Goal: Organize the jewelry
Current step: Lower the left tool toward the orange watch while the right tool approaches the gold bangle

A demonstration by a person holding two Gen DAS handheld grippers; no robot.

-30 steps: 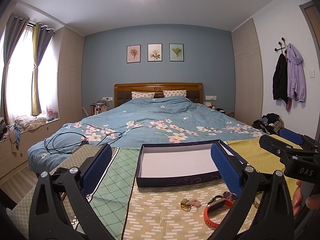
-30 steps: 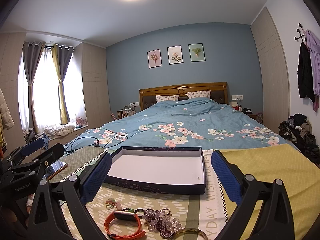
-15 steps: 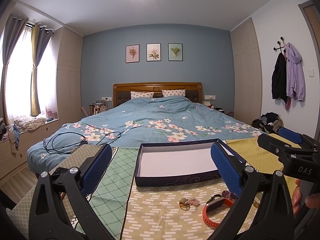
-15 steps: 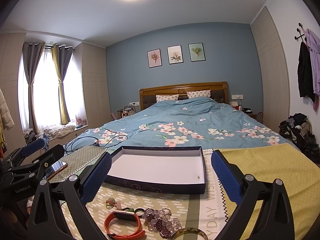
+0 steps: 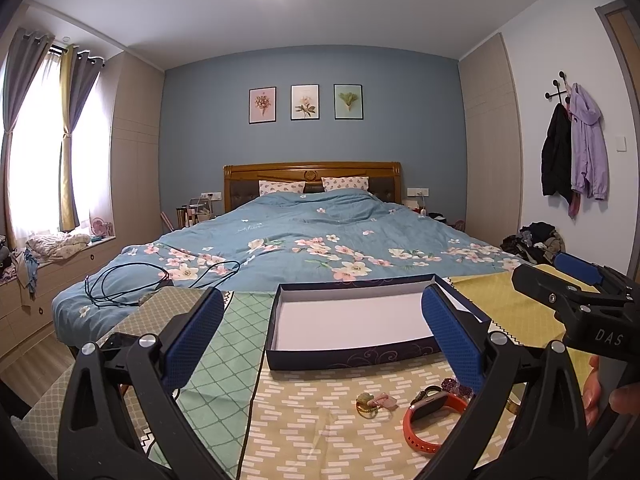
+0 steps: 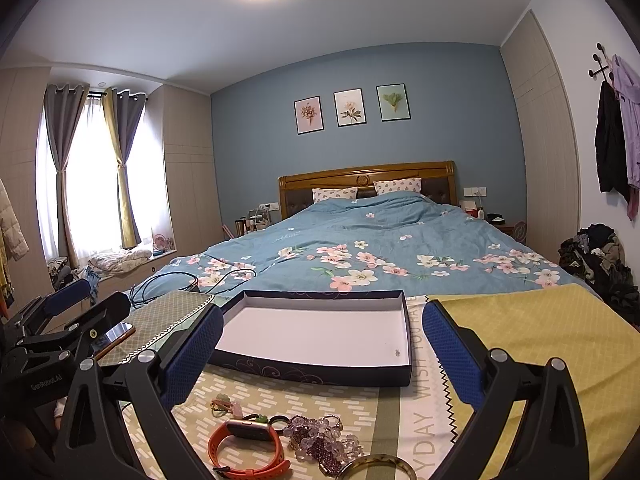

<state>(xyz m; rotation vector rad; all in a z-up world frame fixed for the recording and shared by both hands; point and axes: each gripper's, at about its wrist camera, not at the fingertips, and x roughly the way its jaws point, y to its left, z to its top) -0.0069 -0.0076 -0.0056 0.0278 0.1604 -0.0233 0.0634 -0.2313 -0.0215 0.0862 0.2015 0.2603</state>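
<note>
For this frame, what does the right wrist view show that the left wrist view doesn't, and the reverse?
Right wrist only: the gold bangle at the bottom edge, the bead bracelets in full, and a small item inside the box.

Left wrist only: the person's hand holding the right claw.

Both: the open box, the orange watch, the small charm cluster, and each view's own claw open.

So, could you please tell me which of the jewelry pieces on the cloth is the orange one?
The orange smartwatch band, lying left of the purple and clear bead bracelets and the gold bangle; it alone is bright orange.
</note>
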